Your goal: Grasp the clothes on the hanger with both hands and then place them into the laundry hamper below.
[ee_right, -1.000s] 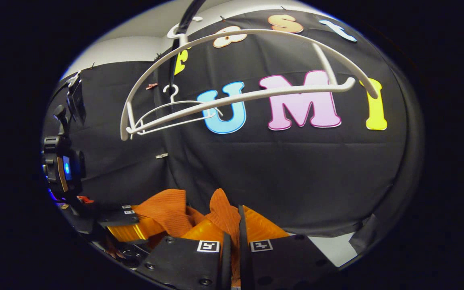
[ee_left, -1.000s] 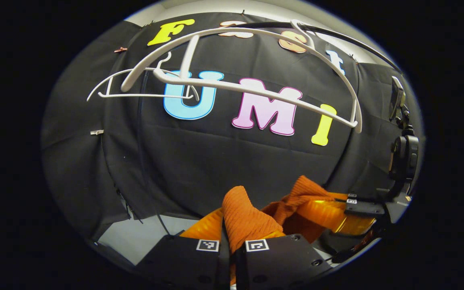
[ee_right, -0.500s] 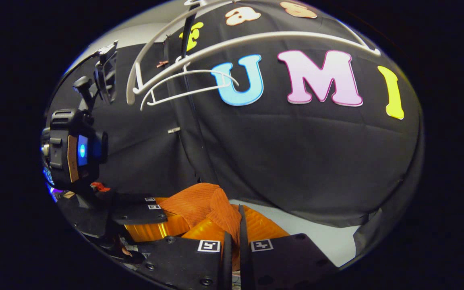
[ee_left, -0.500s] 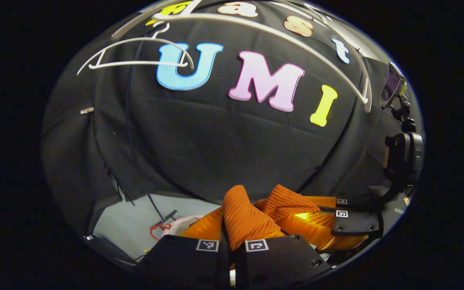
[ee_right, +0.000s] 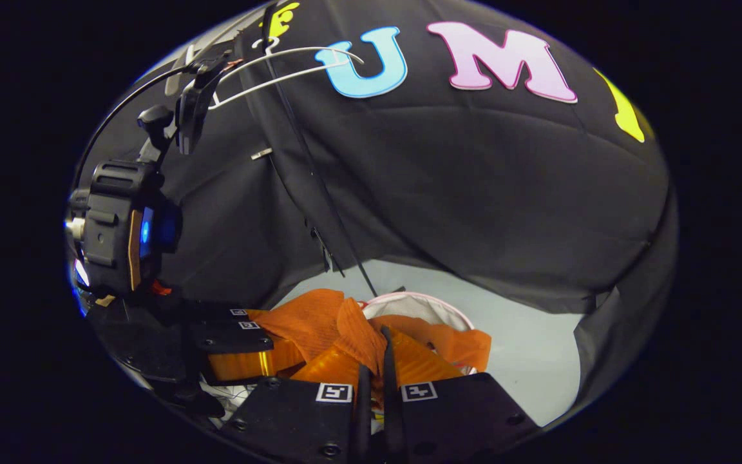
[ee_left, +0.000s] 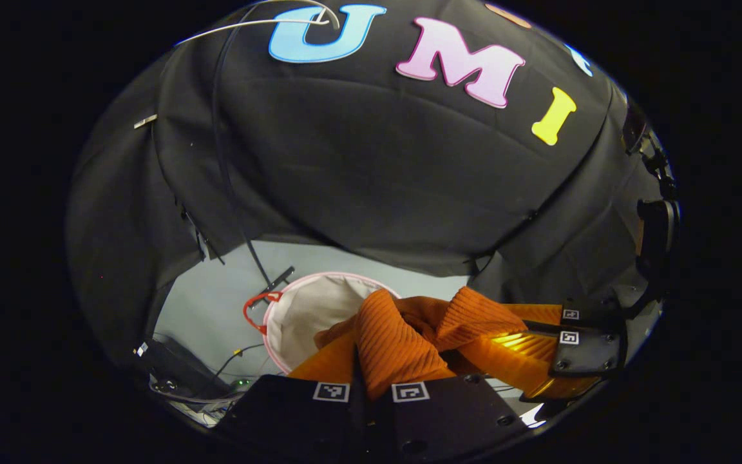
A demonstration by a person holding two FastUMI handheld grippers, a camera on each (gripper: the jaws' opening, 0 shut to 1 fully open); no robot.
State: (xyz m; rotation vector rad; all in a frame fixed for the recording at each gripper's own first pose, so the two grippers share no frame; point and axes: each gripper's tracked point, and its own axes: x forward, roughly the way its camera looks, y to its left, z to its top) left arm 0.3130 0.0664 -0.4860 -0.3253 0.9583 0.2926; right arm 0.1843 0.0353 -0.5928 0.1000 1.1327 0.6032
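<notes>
The orange knitted garment (ee_left: 397, 335) is off the hanger and hangs between the two tools, just above the white laundry hamper (ee_left: 300, 309) that stands on the grey floor (ee_left: 216, 309). The left hand-held gripper (ee_left: 371, 386) has its fingers pressed together on a fold of the cloth, and the right hand-held gripper (ee_right: 371, 386) is clamped in the same way on another fold. Both grips look firm.

The main risk, in my judgement, is that the garment falls partly outside. In the right gripper view a loose part of the cloth lies over the far rim of the hamper, so if both tools let go at this height, this part may slide down on the floor. A second risk is that the two tools release at different times; then the cloth would swing to one side and pull over the rim. The hamper seems light and could tip if the cloth or a tool pushes its wall.

Around the hamper there are a red handle (ee_left: 255, 306) at its left rim, some cables (ee_left: 236, 354) on the floor and a dark cord (ee_left: 229, 180) hanging along the booth wall. A thin white hanger (ee_right: 281, 64) stays high above. None of these blocks the way down, but the cord is near the hamper.
</notes>
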